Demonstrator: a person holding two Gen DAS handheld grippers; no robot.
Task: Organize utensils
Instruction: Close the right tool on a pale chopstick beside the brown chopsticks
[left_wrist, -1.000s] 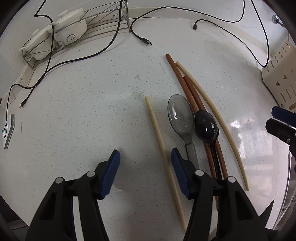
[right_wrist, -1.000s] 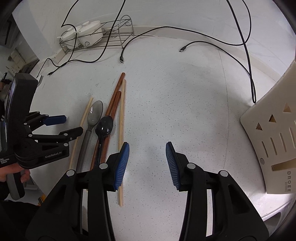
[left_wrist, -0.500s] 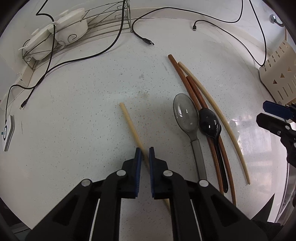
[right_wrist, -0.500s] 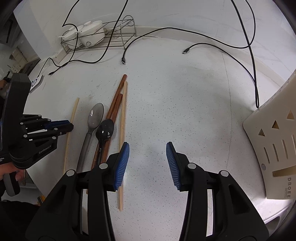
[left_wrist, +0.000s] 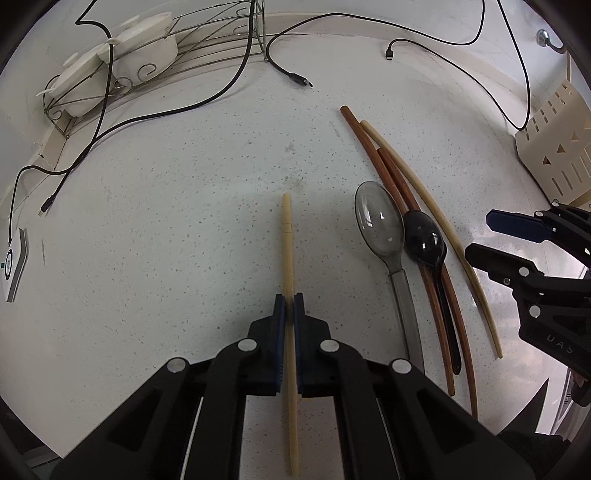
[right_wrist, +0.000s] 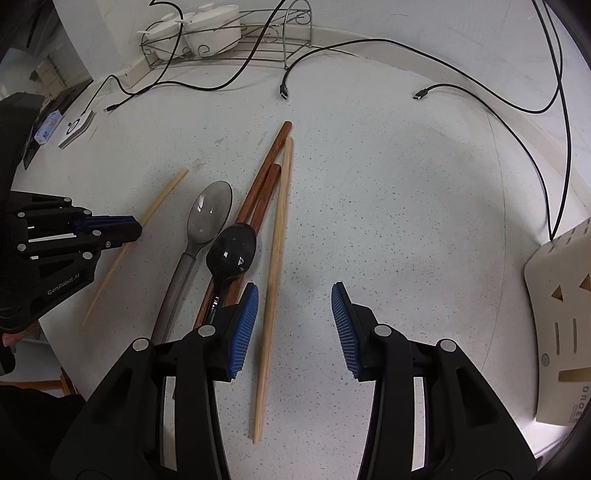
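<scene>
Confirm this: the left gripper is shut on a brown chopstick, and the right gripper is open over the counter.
Wrong colour. The left gripper is shut on the pale chopstick, as the left wrist view shows; the brown chopsticks lie untouched beside the spoons. The right gripper is open over the counter.

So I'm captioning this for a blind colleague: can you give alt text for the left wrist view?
The left gripper is shut on a pale chopstick on a white speckled counter. To its right lie a clear spoon, a black spoon, two brown chopsticks and another pale chopstick, with the right gripper at the edge.
</scene>
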